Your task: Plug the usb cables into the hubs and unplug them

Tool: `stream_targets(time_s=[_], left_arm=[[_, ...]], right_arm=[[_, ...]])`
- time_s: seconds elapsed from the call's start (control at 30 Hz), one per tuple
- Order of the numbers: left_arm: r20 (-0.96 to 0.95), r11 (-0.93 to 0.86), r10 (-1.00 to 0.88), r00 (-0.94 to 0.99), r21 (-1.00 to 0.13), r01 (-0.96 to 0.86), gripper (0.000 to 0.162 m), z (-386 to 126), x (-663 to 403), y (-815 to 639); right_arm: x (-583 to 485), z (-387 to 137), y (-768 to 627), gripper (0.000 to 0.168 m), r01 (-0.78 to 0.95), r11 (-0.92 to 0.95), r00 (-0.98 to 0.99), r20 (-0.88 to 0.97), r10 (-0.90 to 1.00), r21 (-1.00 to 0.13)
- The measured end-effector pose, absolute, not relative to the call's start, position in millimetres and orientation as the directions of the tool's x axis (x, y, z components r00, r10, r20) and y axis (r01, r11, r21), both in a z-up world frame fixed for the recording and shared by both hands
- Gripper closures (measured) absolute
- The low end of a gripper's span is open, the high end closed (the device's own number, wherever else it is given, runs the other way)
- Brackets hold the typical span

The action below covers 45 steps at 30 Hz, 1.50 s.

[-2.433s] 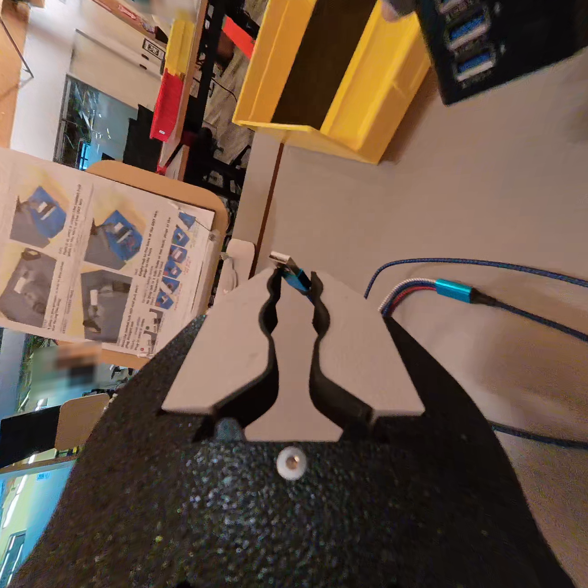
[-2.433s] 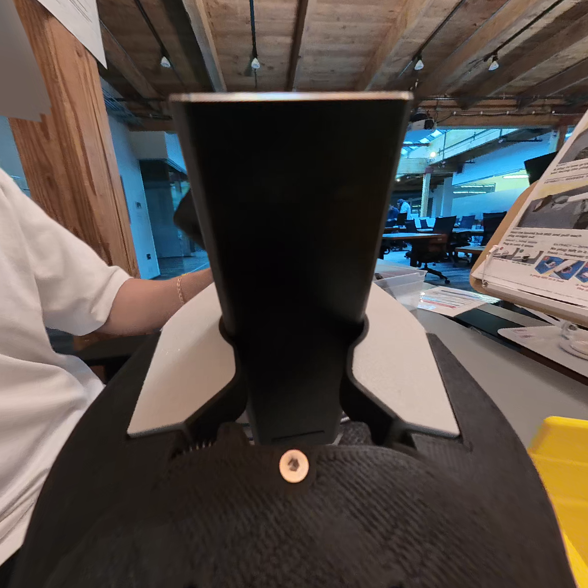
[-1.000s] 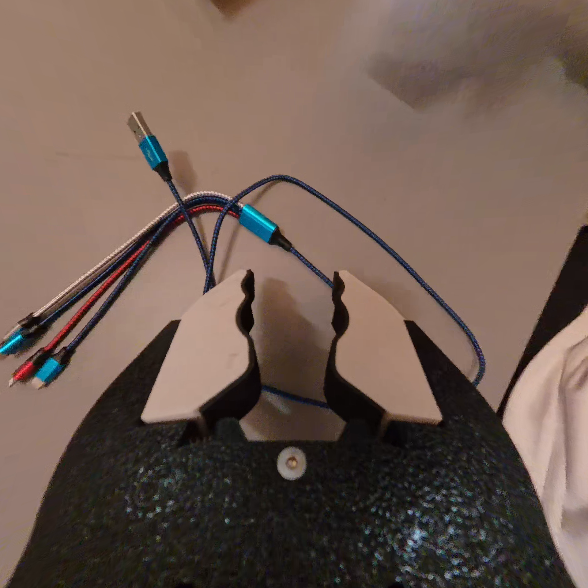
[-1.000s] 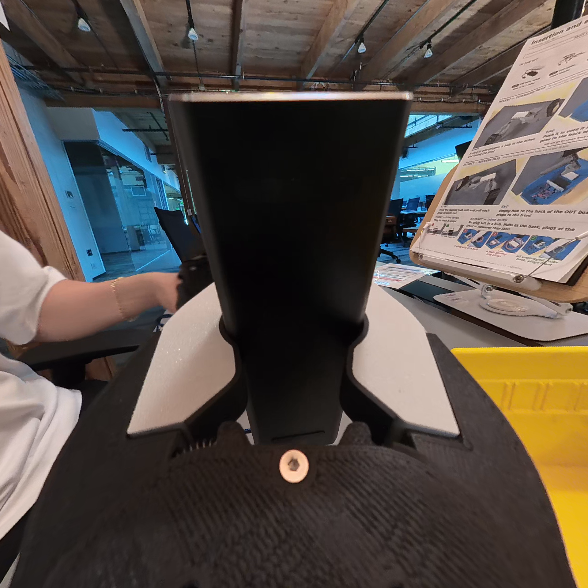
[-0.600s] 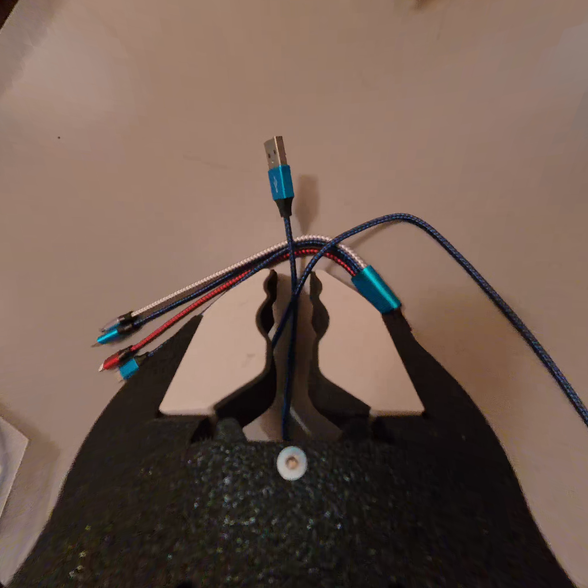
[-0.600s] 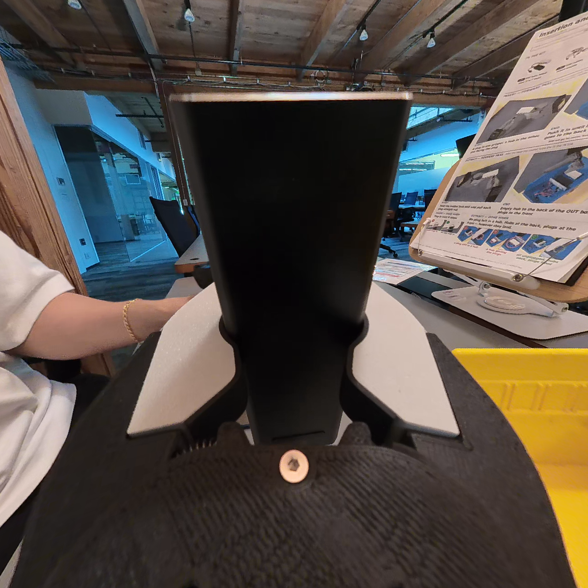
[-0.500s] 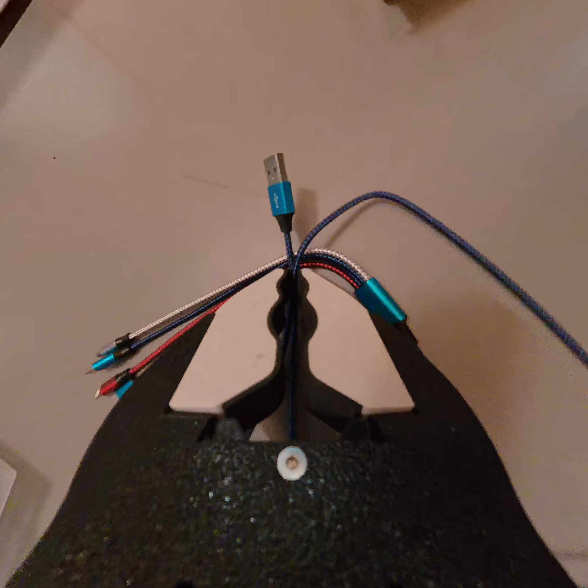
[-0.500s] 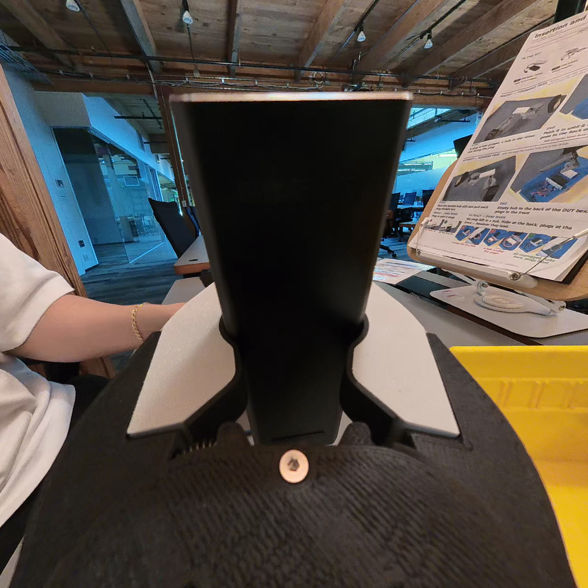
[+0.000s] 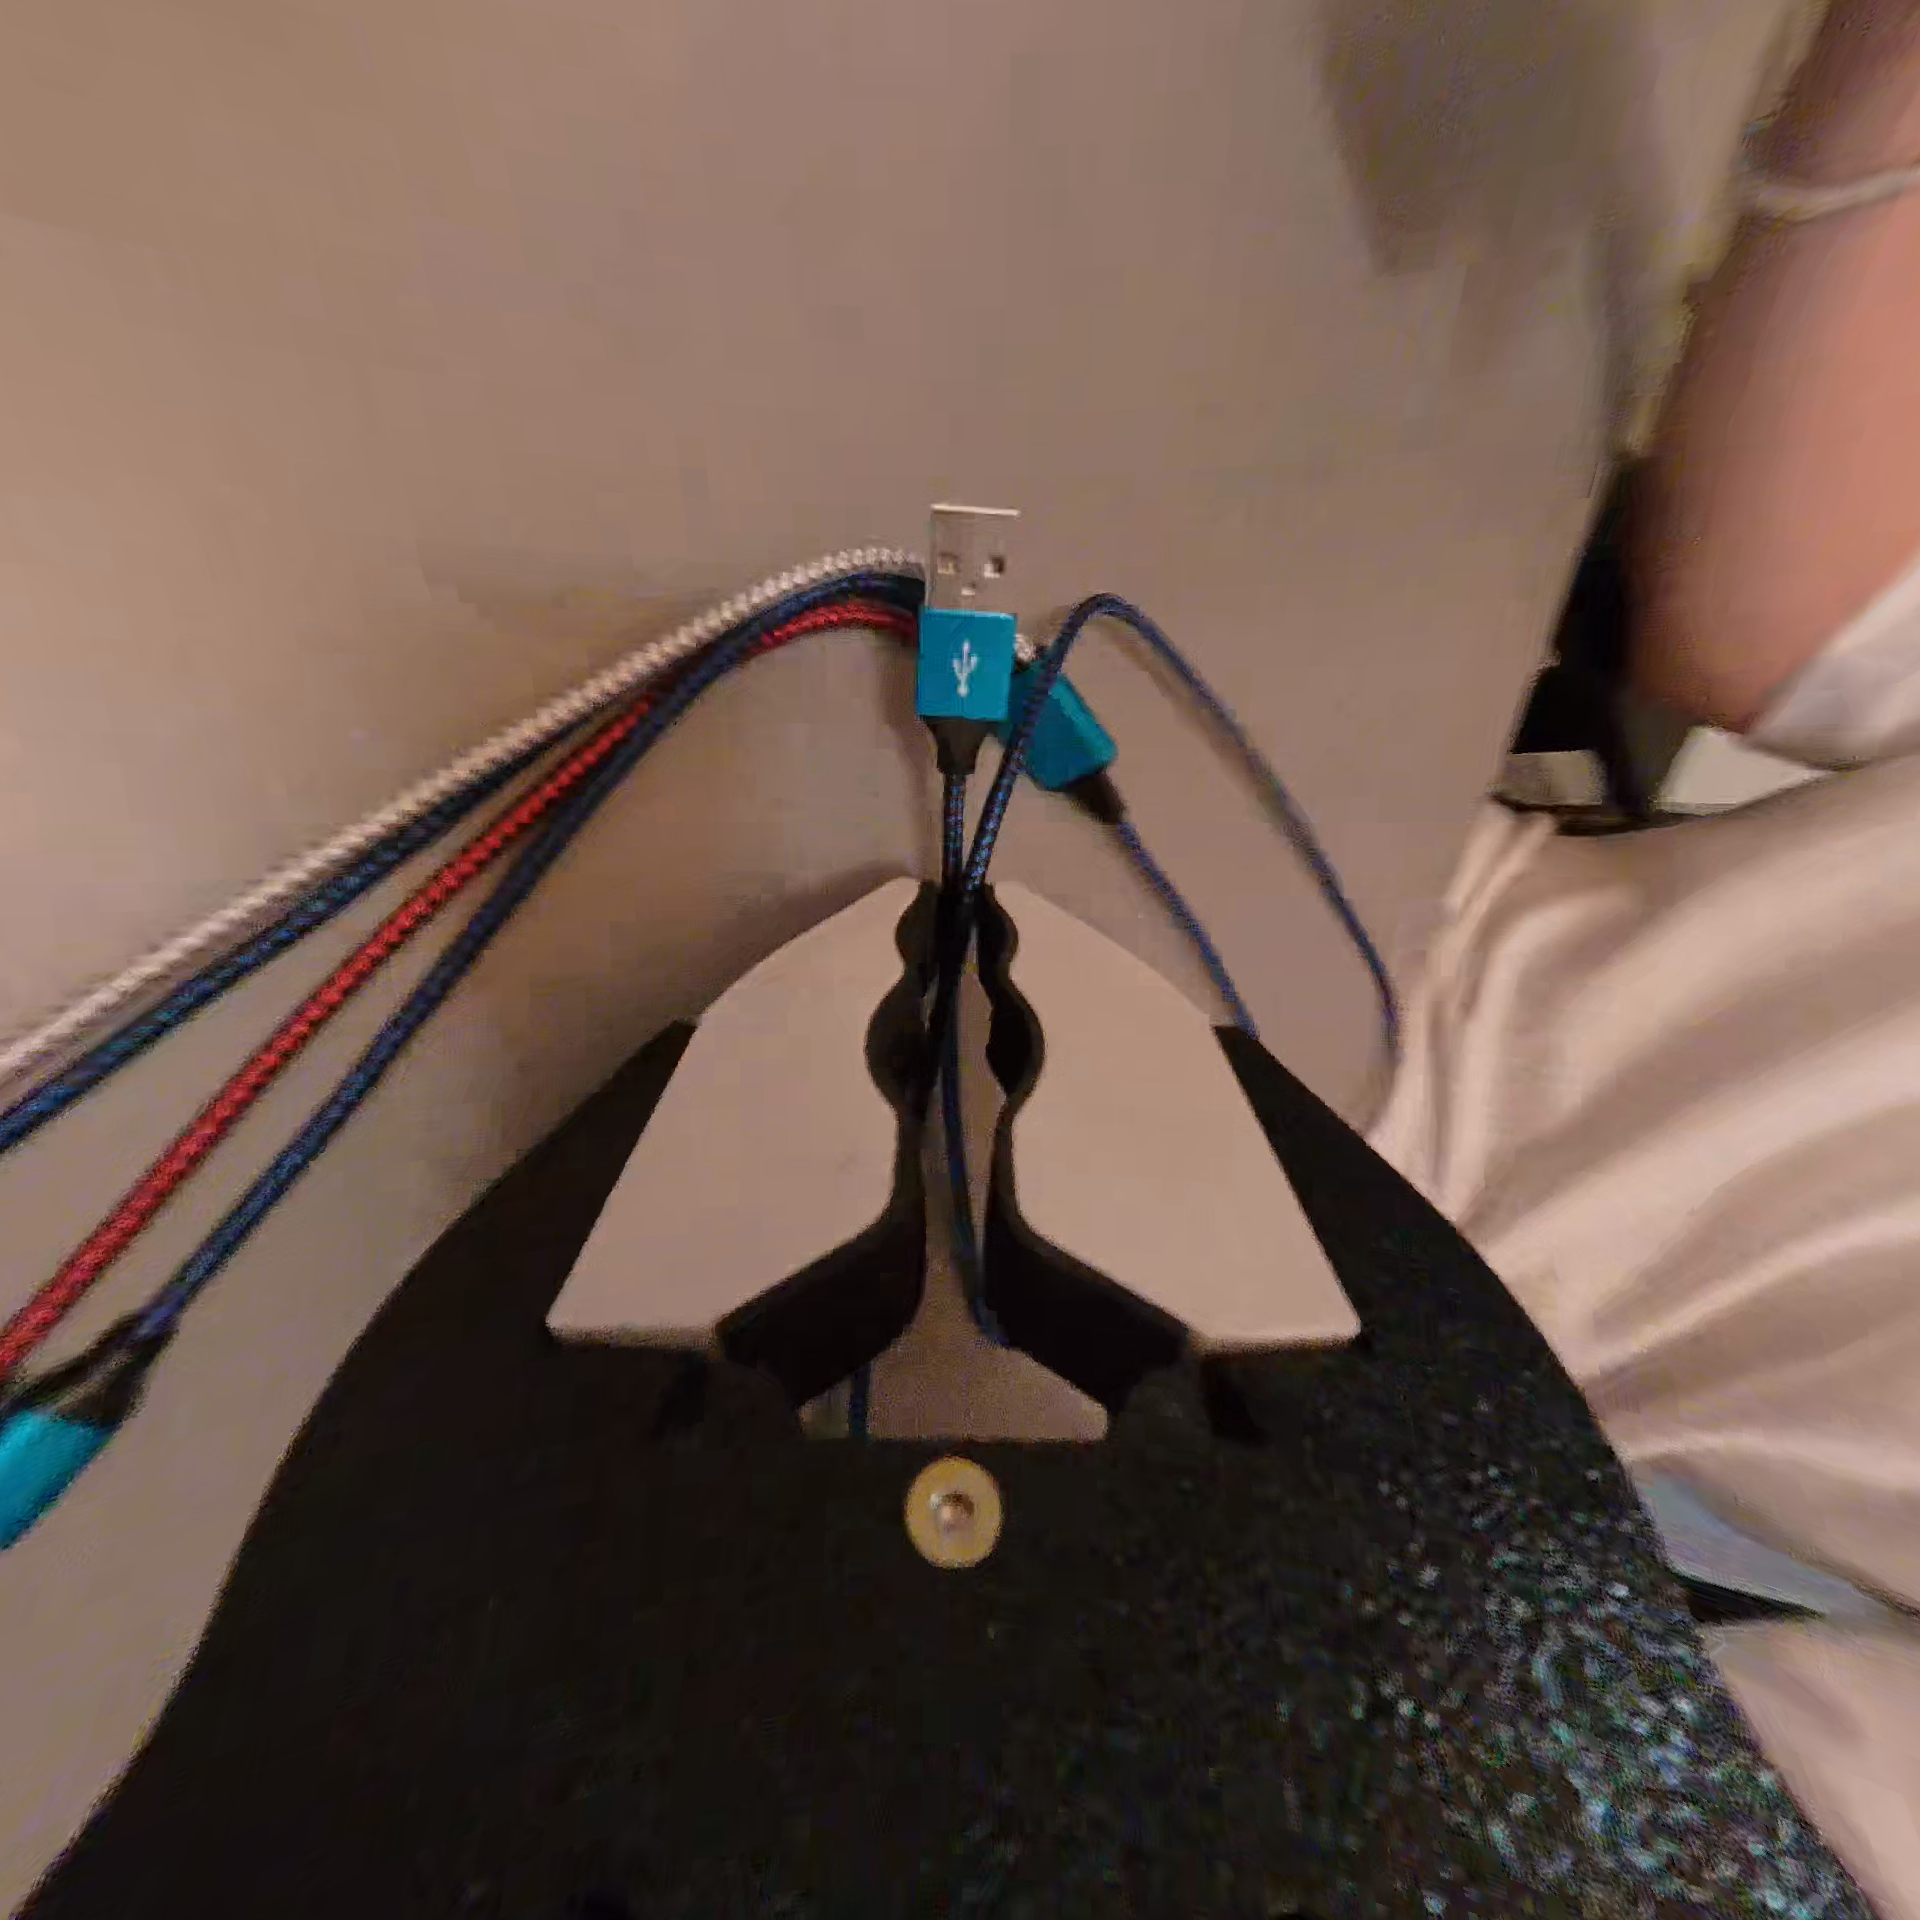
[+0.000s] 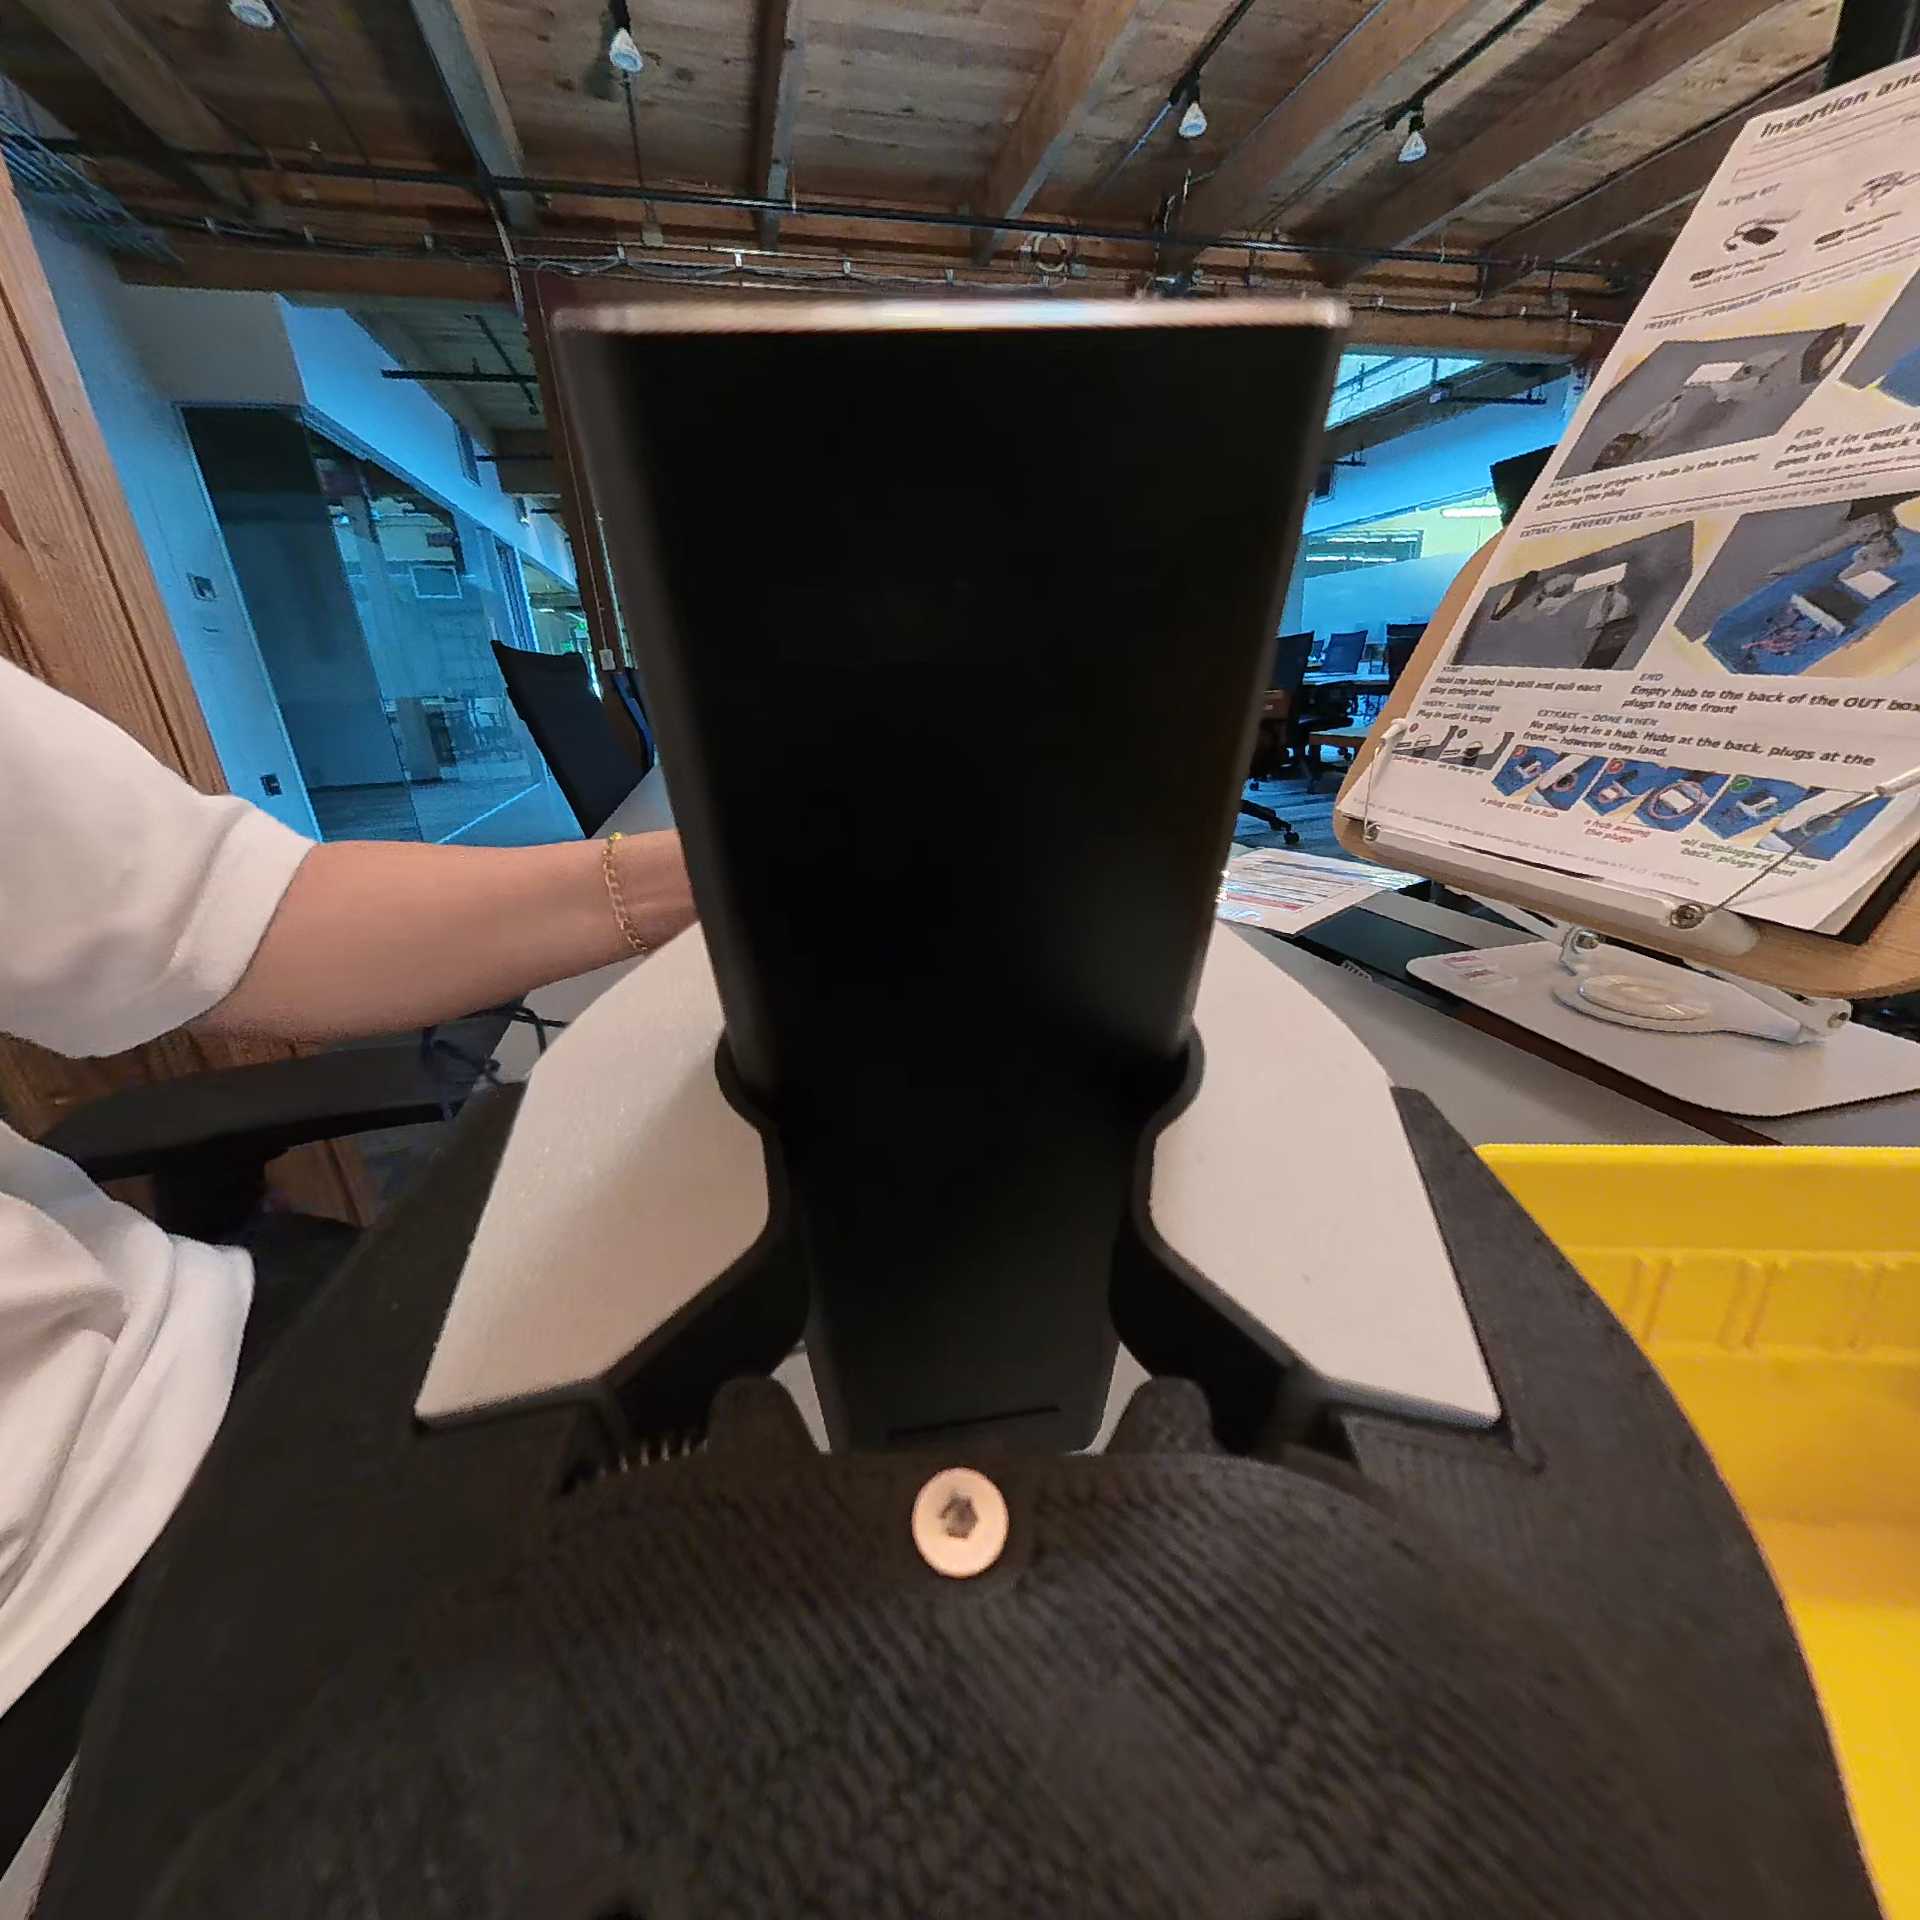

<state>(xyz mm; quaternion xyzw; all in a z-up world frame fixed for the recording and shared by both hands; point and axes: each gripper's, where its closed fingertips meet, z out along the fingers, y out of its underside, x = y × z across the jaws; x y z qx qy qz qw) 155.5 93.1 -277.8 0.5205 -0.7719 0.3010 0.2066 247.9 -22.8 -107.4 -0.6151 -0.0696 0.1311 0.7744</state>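
Left wrist view: the braided cable is pinched behind its USB plug by the left gripper, while the hub is clamped by the right gripper; insertion is judged next, requiring plug-to-port alignment.

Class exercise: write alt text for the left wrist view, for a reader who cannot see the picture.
The left tongs are shut on a blue braided cable, its USB plug sticking up past the tips. Silver, blue and red braided leads trail off left over a beige table; a person's pale sleeve fills the right edge.
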Motion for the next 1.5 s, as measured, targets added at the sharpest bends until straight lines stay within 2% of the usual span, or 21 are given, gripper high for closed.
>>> stream_targets(time_s=[0.07,0.13,0.2,0.27,0.37,0.47,0.57,0.7,0.73,0.9,1.03,1.17,1.33,1.5], left_arm=[[0.457,0.351,-0.755,-0.471,-0.325,-0.878,0.150,-283.0,168.6,102.4],[0.300,0.402,-0.791,-0.533,-0.402,-0.823,0.133,-279.0,182.0,106.6],[0.155,0.425,-0.831,-0.535,-0.443,-0.789,0.125,-270.8,191.2,114.1],[0.067,0.410,-0.861,-0.505,-0.496,-0.765,0.125,-255.6,193.4,113.7],[0.131,0.358,-0.833,-0.537,-0.612,-0.705,0.115,-230.7,170.9,66.9],[0.215,0.377,-0.782,-0.585,-0.584,-0.719,0.107,-238.3,123.6,12.4],[0.190,0.540,-0.681,-0.707,-0.522,-0.660,0.108,-257.5,67.2,-12.1],[0.114,0.653,-0.617,-0.778,-0.477,-0.588,0.109,-273.7,25.0,-9.6],[0.095,0.661,-0.606,-0.790,-0.492,-0.566,0.112,-274.8,21.2,-11.1],[-0.065,0.684,-0.647,-0.760,-0.491,-0.540,0.155,-284.3,34.4,-5.8],[-0.034,0.680,-0.622,-0.782,-0.518,-0.519,0.161,-281.6,36.0,-13.6],[0.089,0.542,-0.587,-0.804,-0.695,-0.472,0.161,-225.9,42.8,-25.4],[0.073,0.326,-0.546,-0.835,-0.899,-0.292,0.160,-95.4,61.7,-0.2],[-0.022,0.146,-0.557,-0.830,-0.987,-0.072,0.160,18.6,91.0,43.2]], right_arm=[[248.1,-108.2,-22.4,0.094,-0.113,0.204,0.957,-0.051,0.286,-0.972],[248.7,-108.5,-22.6,0.095,-0.112,0.203,0.958,-0.051,0.284,-0.973],[249.2,-108.3,-23.1,0.091,-0.116,0.205,0.958,-0.054,0.283,-0.972],[249.3,-108.7,-23.3,0.095,-0.116,0.204,0.958,-0.055,0.282,-0.972],[249.8,-110.3,-23.0,0.095,-0.109,0.198,0.959,-0.051,0.278,-0.974],[250.3,-110.8,-22.0,0.095,-0.115,0.198,0.958,-0.057,0.280,-0.973],[248.5,-112.5,-20.2,0.091,-0.118,0.192,0.956,-0.059,0.286,-0.974],[243.9,-112.6,-17.1,0.095,-0.109,0.183,0.954,-0.051,0.295,-0.977],[242.8,-112.2,-16.1,0.095,-0.108,0.183,0.953,-0.049,0.297,-0.977],[238.3,-113.1,-12.2,0.095,-0.085,0.163,0.954,-0.034,0.297,-0.983],[238.2,-110.0,-15.9,0.095,-0.063,0.163,0.959,-0.015,0.284,-0.985],[240.6,-103.1,-22.2,0.095,-0.054,0.181,0.963,-0.003,0.268,-0.982],[241.6,-98.5,-26.9,0.095,-0.045,0.195,0.965,0.007,0.261,-0.980],[243.7,-97.5,-29.6,0.095,-0.044,0.201,0.967,0.009,0.256,-0.979]])
